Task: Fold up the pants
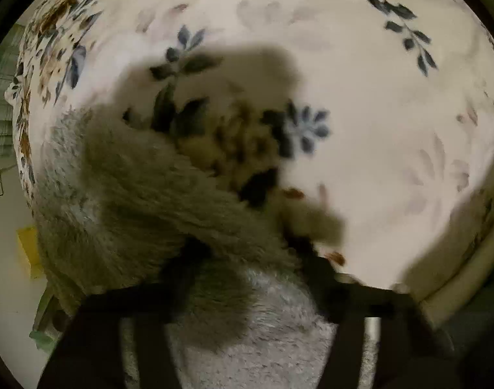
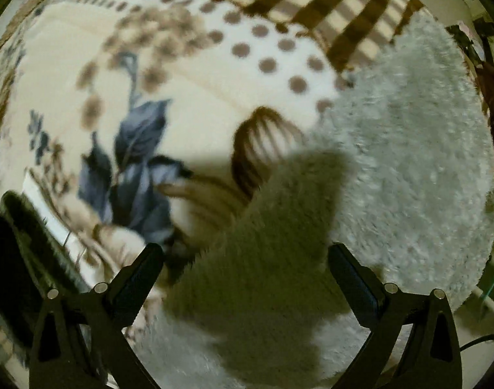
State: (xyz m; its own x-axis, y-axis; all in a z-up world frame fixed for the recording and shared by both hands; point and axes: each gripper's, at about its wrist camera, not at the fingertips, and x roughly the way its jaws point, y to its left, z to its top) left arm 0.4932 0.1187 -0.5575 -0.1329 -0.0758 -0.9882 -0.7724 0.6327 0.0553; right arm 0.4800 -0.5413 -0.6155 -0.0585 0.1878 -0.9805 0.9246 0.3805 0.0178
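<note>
The pants (image 1: 143, 201) are pale grey and fluffy and lie on a floral bedspread (image 1: 360, 97). In the left wrist view they fill the lower left and run under my left gripper (image 1: 250, 259), whose dark fingers (image 1: 182, 272) stand apart over the fabric, in shadow. In the right wrist view the pants (image 2: 409, 149) cover the right half. My right gripper (image 2: 245, 253) is open, its fingers (image 2: 143, 262) wide apart just above the fluffy fabric, with a dark shadow between them.
The bedspread (image 2: 68, 81) has blue flowers, brown dots and stripes. The bed's left edge, the floor and a yellow object (image 1: 28, 249) show in the left wrist view. A striped brown blanket (image 2: 311, 0) lies at the far side.
</note>
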